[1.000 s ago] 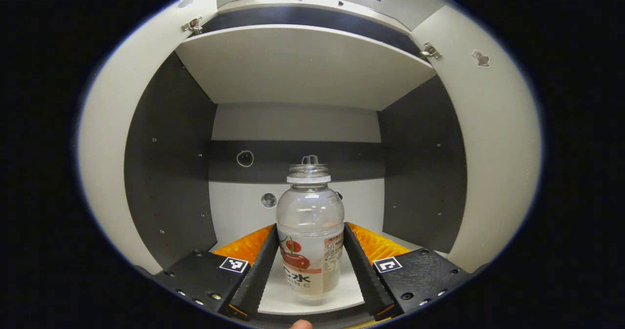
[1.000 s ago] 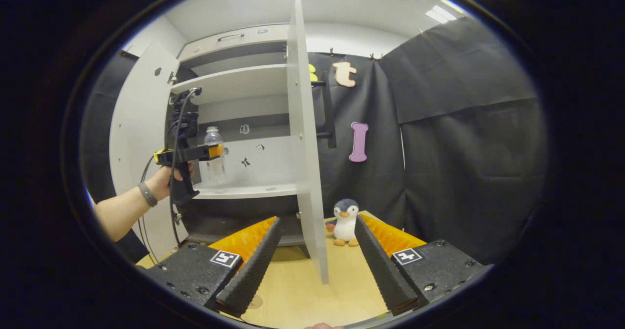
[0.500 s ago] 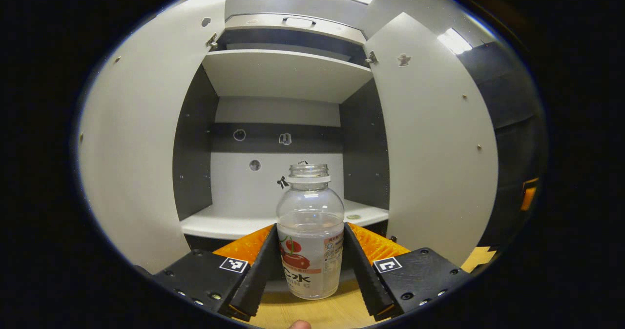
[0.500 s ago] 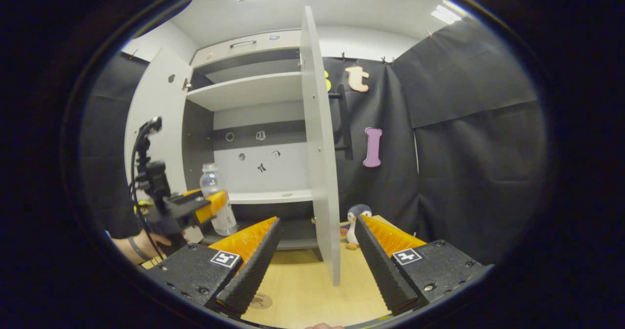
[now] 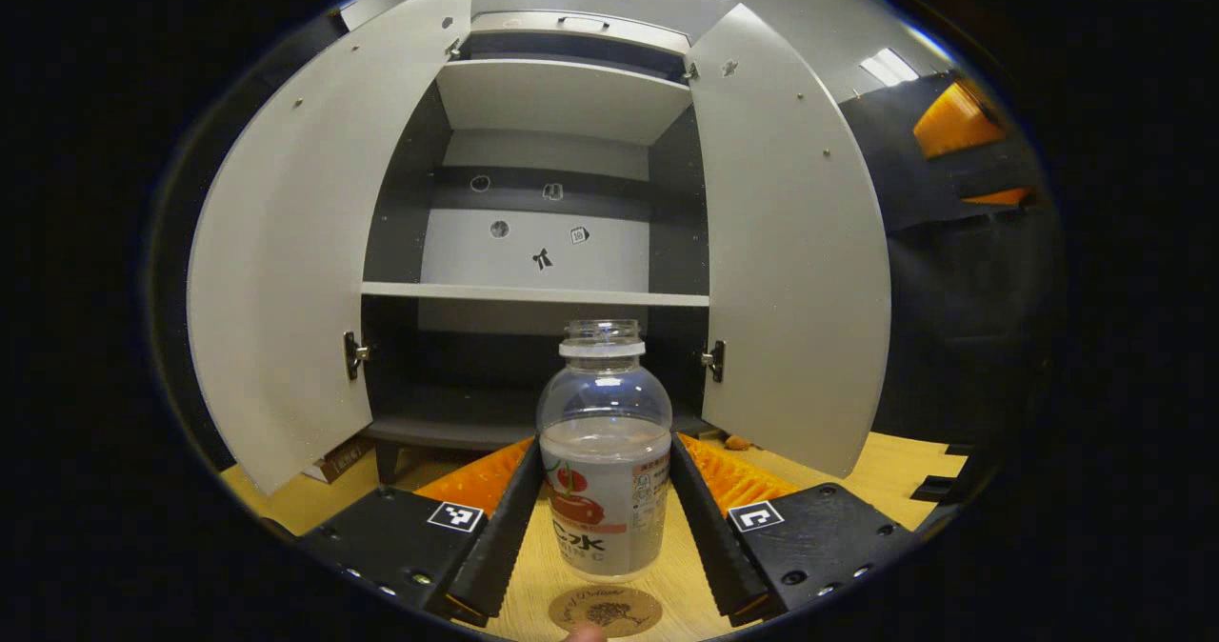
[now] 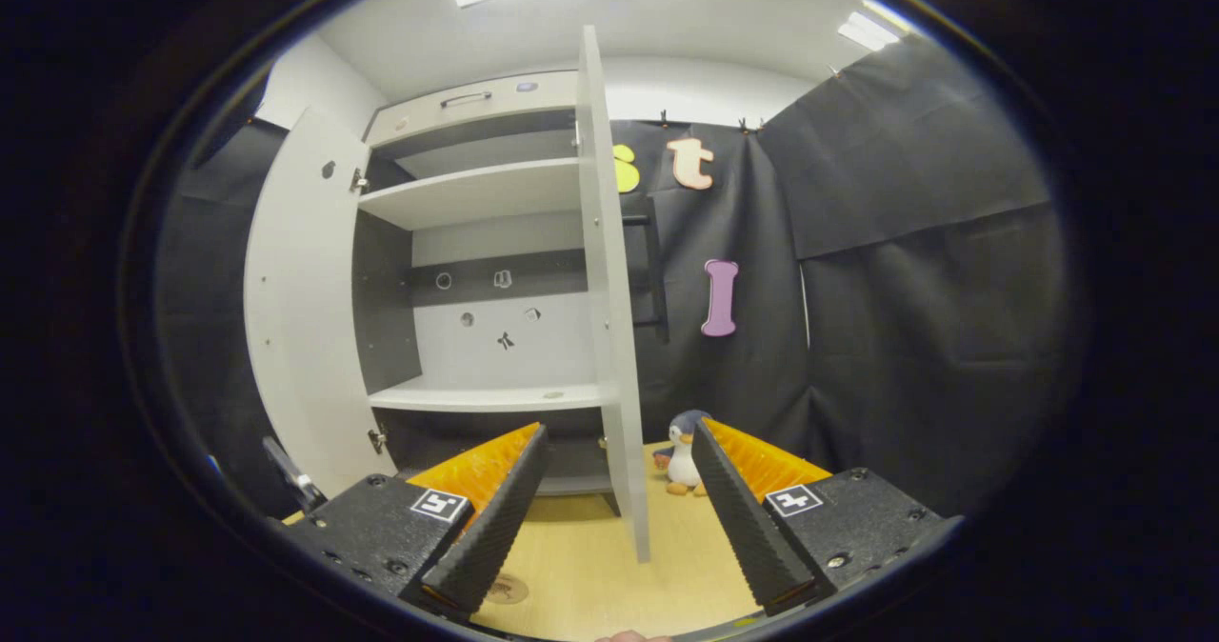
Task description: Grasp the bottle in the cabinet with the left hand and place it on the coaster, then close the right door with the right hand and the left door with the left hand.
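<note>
Surroundings: a cabinet stands ahead on a pale wooden table, both doors swung wide; its middle shelf is bare.
Left door: the left door opens outward at the left of the left gripper view, a hinge showing near its lower edge.
Right door: the right door opens outward on the other side; in the right gripper view it is seen edge-on, directly ahead between that gripper's fingers.
Other things: a toy penguin stands on the table beyond the right door, near the black cloth wall; a small box lies by the cabinet's foot under the left door.
Coaster: a round brown coaster lies on the table just below and in front of the bottle's base; whether the bottle touches it cannot be told.
Bottle: the bottle is out of the cabinet, upright, long axis vertical, open mouth up, label facing the camera, partly full of clear liquid.
Left gripper: the left gripper points level toward the cabinet, its fingers pinching the bottle's lower body from both sides.
Right gripper: the right gripper is held low over the table, aimed at the right door's edge, fingers spread with nothing between them.
</note>
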Motion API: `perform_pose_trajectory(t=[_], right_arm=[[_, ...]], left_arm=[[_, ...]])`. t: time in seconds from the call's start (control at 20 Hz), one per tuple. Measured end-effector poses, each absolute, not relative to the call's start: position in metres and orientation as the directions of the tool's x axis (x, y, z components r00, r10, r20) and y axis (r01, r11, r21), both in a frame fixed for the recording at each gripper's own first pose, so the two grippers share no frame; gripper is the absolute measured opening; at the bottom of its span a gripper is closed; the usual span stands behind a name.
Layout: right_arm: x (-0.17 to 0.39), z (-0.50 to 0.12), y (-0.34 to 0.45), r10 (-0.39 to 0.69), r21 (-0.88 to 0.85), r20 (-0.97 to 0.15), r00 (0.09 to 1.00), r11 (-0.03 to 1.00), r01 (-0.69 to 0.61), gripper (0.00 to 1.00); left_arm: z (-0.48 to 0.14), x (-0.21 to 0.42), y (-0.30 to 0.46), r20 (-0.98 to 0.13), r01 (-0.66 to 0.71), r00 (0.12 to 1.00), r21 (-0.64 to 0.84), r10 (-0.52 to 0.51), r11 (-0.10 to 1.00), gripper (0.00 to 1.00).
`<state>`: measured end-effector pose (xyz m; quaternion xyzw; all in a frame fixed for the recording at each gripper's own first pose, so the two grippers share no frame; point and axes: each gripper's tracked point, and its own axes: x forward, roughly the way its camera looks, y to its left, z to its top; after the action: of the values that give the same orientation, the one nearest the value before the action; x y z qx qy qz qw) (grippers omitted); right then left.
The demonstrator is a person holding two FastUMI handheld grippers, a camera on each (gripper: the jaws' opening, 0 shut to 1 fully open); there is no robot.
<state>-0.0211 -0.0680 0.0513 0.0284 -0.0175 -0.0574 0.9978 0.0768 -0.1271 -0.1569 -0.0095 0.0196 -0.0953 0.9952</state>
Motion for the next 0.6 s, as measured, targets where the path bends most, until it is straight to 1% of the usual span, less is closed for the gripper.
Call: perform_pose_trajectory(t=[0.2, 0.25, 0.3, 0.35, 0.45, 0.5, 0.6], right_arm=[[-0.027, 0.057, -0.074, -0.142, 0.022, 0.030, 0.989, 0.990, 0.141, 0.98], [-0.028, 0.056, -0.075, -0.147, 0.018, 0.022, 0.989, 0.989, 0.147, 0.94], [-0.029, 0.055, -0.075, -0.146, 0.022, 0.013, 0.989, 0.989, 0.146, 0.98], [-0.030, 0.056, -0.074, -0.148, 0.029, 0.008, 0.989, 0.989, 0.148, 0.94], [-0.034, 0.057, -0.077, -0.160, 0.032, 0.009, 0.987, 0.987, 0.159, 0.94], [-0.035, 0.057, -0.079, -0.165, 0.030, 0.008, 0.986, 0.986, 0.165, 0.98], [-0.036, 0.056, -0.081, -0.170, 0.023, 0.004, 0.985, 0.985, 0.170, 0.99]], left_arm=[[-0.200, 0.063, -0.129, -0.079, 0.185, 0.980, -0.010, -0.185, 0.983, 0.78], [-0.208, 0.060, -0.130, -0.081, 0.188, 0.979, -0.009, -0.188, 0.982, 0.78], [-0.213, 0.058, -0.131, -0.076, 0.184, 0.980, -0.005, -0.184, 0.983, 0.78], [-0.218, 0.056, -0.130, -0.081, 0.178, 0.981, 0.002, -0.177, 0.984, 0.78], [-0.223, 0.055, -0.131, -0.072, 0.179, 0.981, 0.004, -0.178, 0.984, 0.78], [-0.225, 0.056, -0.131, -0.072, 0.176, 0.982, 0.010, -0.175, 0.984, 0.78], [-0.229, 0.054, -0.131, -0.070, 0.171, 0.983, 0.016, -0.170, 0.985, 0.78]])
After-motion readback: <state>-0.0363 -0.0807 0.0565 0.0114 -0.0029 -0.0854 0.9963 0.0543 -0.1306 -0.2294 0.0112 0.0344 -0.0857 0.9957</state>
